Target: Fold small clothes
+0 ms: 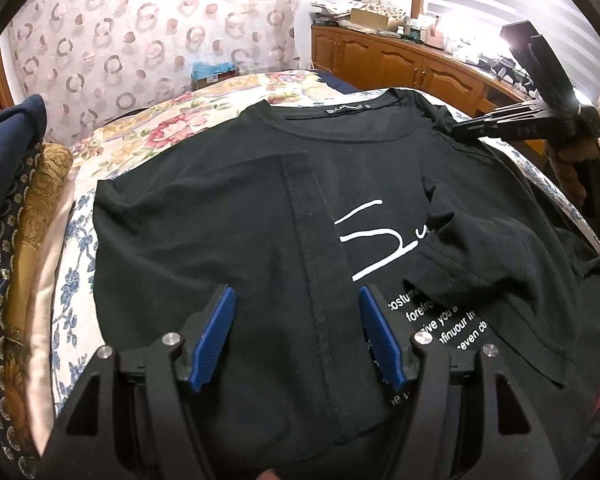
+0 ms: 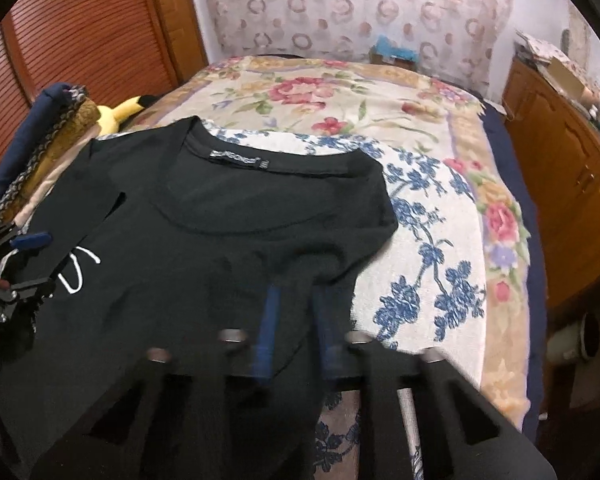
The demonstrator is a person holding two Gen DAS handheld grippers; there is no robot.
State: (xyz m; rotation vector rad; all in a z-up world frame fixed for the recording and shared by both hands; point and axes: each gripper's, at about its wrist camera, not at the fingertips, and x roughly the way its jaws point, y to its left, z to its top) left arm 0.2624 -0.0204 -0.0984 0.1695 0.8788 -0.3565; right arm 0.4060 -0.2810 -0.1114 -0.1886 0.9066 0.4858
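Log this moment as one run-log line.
stage: folding black T-shirt on bed | left side: folded in | left gripper: open above shirt | right gripper: shut on right shoulder fabric

The left claw [image 1: 296, 336] points steeply downward with its two blue-padded fingers [image 1: 214, 336] spread wide apart, nothing pressed between the pads; black fabric lies beneath and between them. The right claw [image 2: 294, 334] also tilts steeply down, its blue fingers [image 2: 267, 332] drawn close together, with a fold of black cloth pinched between them. Seen from the left wrist, the right claw [image 1: 466, 129] sits off to the far right, gripped by a hand [image 1: 576, 168] behind it.
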